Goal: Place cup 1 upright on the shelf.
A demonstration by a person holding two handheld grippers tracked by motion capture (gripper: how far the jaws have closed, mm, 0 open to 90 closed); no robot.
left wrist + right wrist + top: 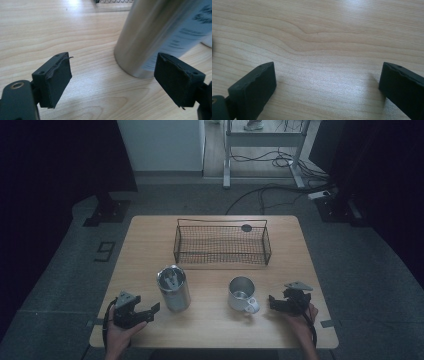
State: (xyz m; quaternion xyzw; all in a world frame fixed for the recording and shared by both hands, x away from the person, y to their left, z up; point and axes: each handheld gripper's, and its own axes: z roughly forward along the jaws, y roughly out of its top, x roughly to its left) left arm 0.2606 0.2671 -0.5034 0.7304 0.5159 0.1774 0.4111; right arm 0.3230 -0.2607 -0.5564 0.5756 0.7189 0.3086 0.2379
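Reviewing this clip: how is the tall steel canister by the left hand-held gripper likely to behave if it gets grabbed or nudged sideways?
The canister is tall and narrow, standing upright, so a push near its top would probably tip it. Its polished metal wall looks smooth, so the pads might slip. It appears rigid; laid over, the round body would likely roll.
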